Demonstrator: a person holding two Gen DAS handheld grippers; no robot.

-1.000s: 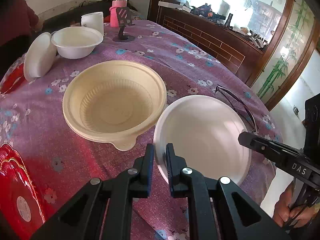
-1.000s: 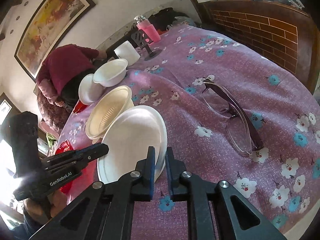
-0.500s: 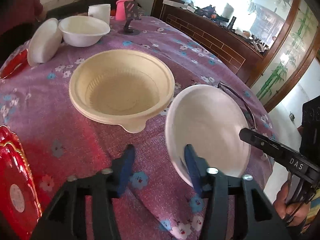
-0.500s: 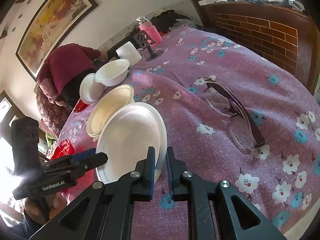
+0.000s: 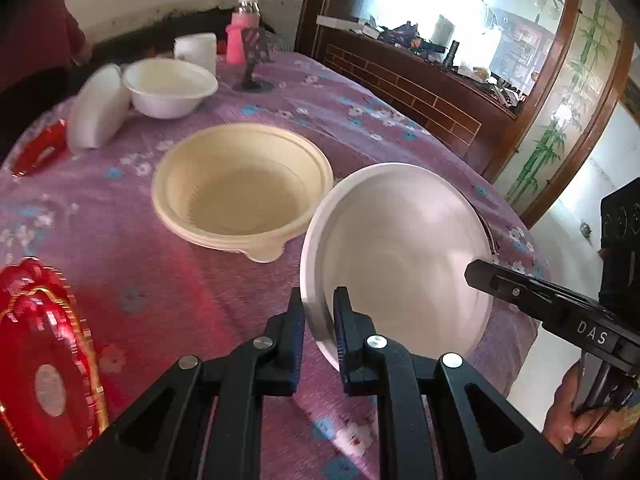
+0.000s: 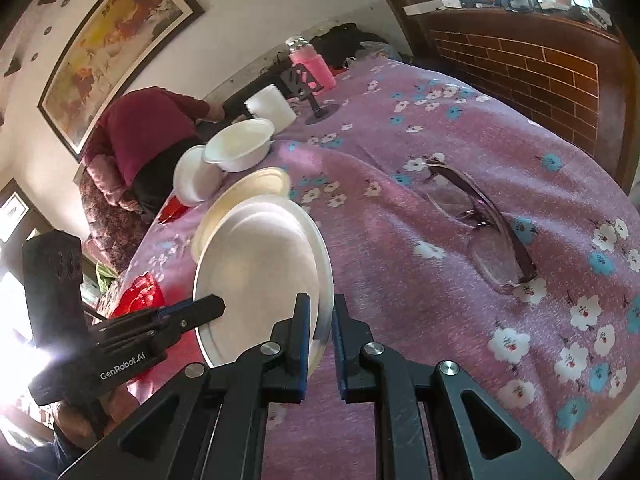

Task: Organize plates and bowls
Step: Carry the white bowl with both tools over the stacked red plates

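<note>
Both grippers pinch the white plate [image 5: 400,256], tilted on edge just right of the beige bowl [image 5: 240,184]: the left gripper [image 5: 319,316], having just closed again, clamps its near rim. The right gripper [image 6: 320,320] grips the opposite rim. The bowl's open mouth lies left of the plate, on the left hand's side, so the plate likely tips that way.

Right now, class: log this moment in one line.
left hand-held gripper: re-closed on white plate rim | right hand-held gripper: shut on same rim | cream bowl: empty

White plate [image 5: 400,248], purple floral tablecloth [image 5: 160,288]
</note>
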